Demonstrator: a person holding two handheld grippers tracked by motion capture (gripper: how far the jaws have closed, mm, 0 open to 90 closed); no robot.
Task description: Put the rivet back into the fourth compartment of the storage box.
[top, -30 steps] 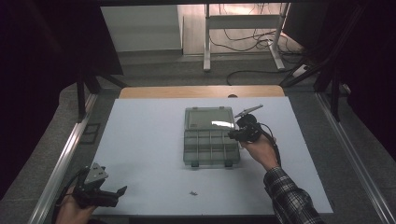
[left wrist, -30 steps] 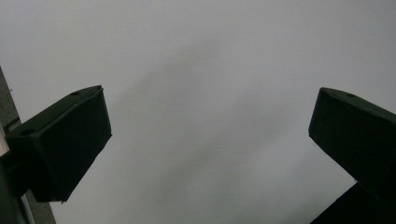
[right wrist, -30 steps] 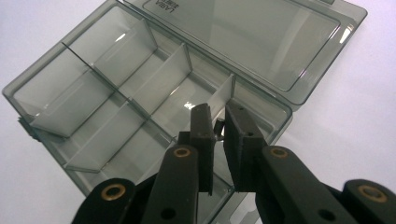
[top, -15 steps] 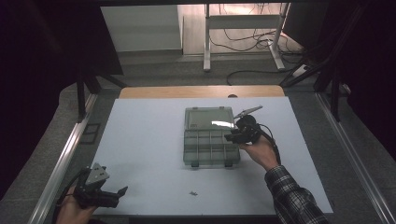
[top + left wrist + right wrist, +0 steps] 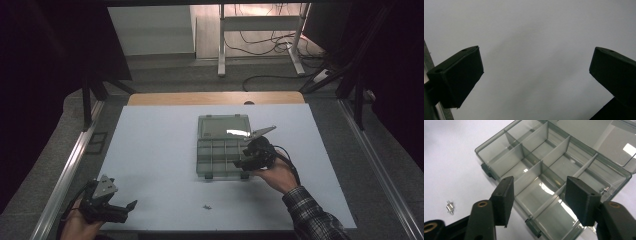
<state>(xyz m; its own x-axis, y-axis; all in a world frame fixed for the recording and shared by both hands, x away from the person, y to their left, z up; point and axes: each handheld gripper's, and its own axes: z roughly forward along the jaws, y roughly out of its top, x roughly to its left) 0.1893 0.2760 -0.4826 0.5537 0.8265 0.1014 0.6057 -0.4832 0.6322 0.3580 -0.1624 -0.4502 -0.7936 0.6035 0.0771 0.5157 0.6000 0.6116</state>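
Note:
A clear grey compartment box (image 5: 216, 150) lies open mid-table, its lid (image 5: 223, 126) folded back flat. My right gripper (image 5: 242, 164) hovers open over the box's near right corner. In the right gripper view its jaws (image 5: 539, 195) stand apart above an empty front compartment of the box (image 5: 534, 162). A small metal part (image 5: 604, 189) lies in a compartment at the box's right end. Another small metal part (image 5: 450, 207) lies loose on the white table, in front of the box (image 5: 206, 206). My left gripper (image 5: 126, 210) is open at the table's near left corner, and its jaws (image 5: 536, 57) hold nothing.
The white table top (image 5: 150, 150) ends in a wooden strip (image 5: 215, 98) at the far side. A metal rail (image 5: 70, 170) runs along the left edge. Beyond the table, cables (image 5: 260, 45) and a desk frame stand on the floor.
My right gripper has drawn back toward the near edge of the box and dropped lower. The left gripper has barely shifted.

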